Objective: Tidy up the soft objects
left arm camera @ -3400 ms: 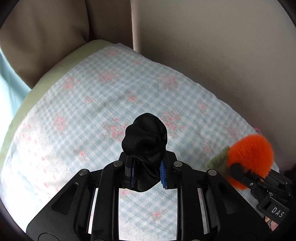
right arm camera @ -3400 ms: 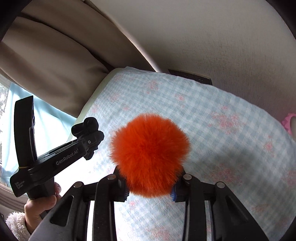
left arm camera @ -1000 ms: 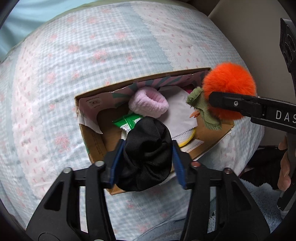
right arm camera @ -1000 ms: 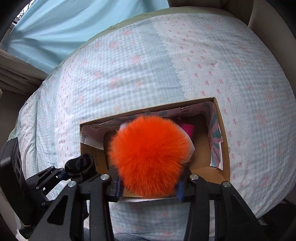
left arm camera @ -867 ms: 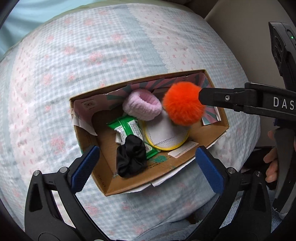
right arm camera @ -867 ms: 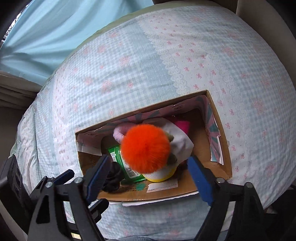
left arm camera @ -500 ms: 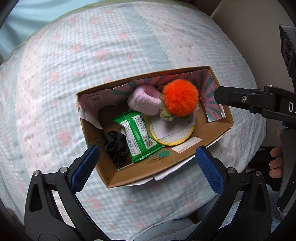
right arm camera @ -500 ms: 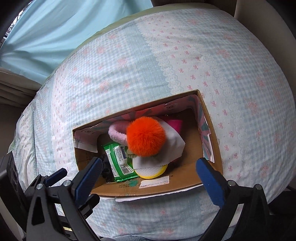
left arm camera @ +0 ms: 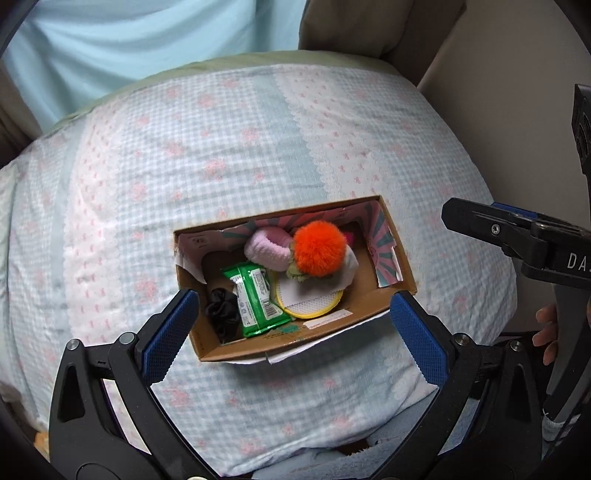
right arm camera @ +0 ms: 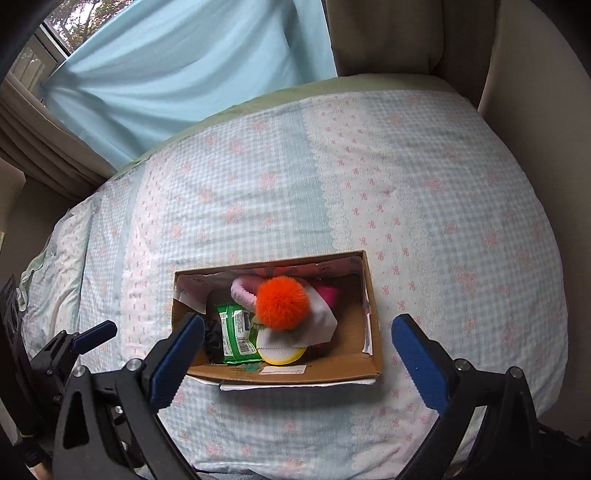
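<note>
Bedroom corner: pale blue curtain (right arm camera: 177,74) at back, beige padded headboard (right arm camera: 388,33) to the side.

Bed cover (left arm camera: 184,166), blue-white gingham with pink bows; broad soft surface, serving as work area and support for container.

Cardboard box (left arm camera: 369,295), open-topped, patterned paper lining; set near front edge of bed, probably for easy reach from both hands; collecting point for soft items.

Left gripper (left arm camera: 291,336), blue-padded jaws spread wide, empty, held above box's near rim. Right gripper (right arm camera: 295,358), likewise spread wide and empty, poised over same box.

Contents, all loose:
- White cloth (right arm camera: 321,314), draped over yellow round pad (left arm camera: 314,302).
- Orange pom-pom (left arm camera: 319,249), fluffy, resting on top of cloth, touching pink scrunchie (left arm camera: 266,249) at back wall.
- Green wipes packet (left arm camera: 255,295), flat on floor of box.
- Magenta item (right arm camera: 328,293), partly hidden, kind unclear.
- Black scrunchie (left arm camera: 221,314), tucked in left corner beside packet.

Judgement: both carried items delivered; nothing visible outside box.
</note>
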